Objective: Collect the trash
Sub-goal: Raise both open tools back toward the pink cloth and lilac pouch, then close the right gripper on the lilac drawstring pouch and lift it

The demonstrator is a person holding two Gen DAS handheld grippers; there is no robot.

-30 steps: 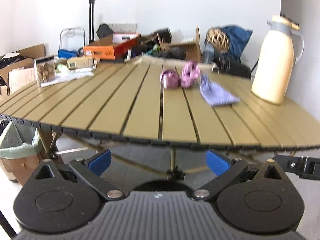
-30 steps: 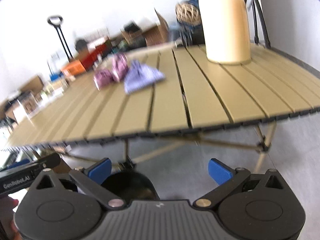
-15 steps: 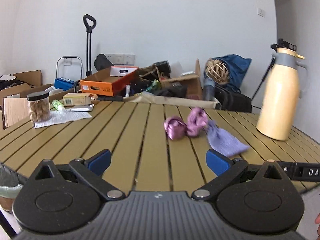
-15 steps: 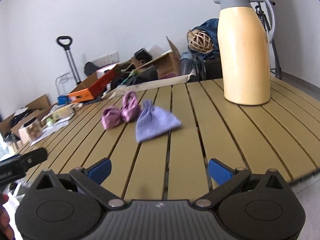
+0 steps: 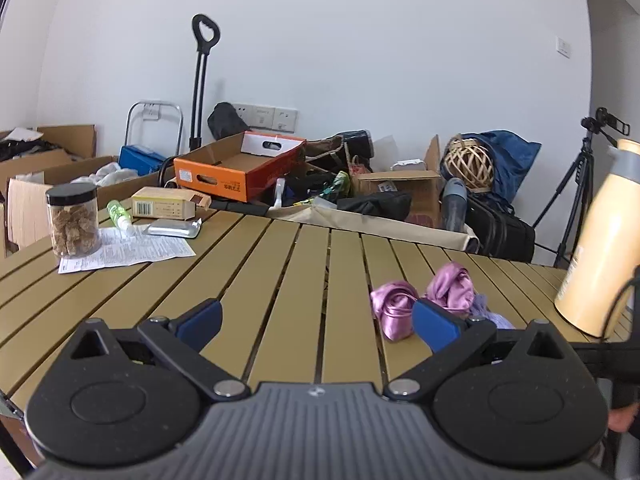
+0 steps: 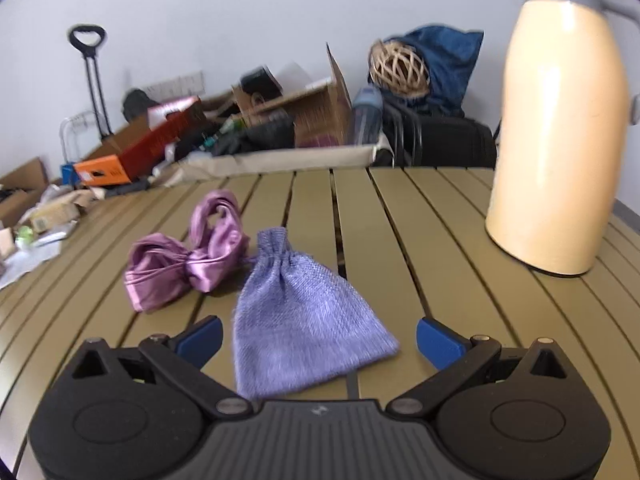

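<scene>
The right hand-held gripper (image 6: 318,338) hovers low over the slatted worktop (image 6: 440,280), its blue fingers spread wide and grasping nothing; the near end of a lilac drawstring pouch (image 6: 304,320) lies flat between them. Just beyond and to the left of it, touching its gathered neck, sits a crumpled pink satin pouch (image 6: 188,264). Farther right, a cream thermos jug (image 6: 560,140) stands upright on the worktop, apart from both pouches.

The left hand-held gripper (image 5: 316,320) is likewise released and empty, with the pink satin pouch (image 5: 420,300) just past its right finger. At the far left of the worktop a jar with a black lid (image 5: 73,220) stands on a printed sheet (image 5: 128,250), near a small carton (image 5: 168,202). Beyond the far edge, boxes and bags crowd the floor by the wall.
</scene>
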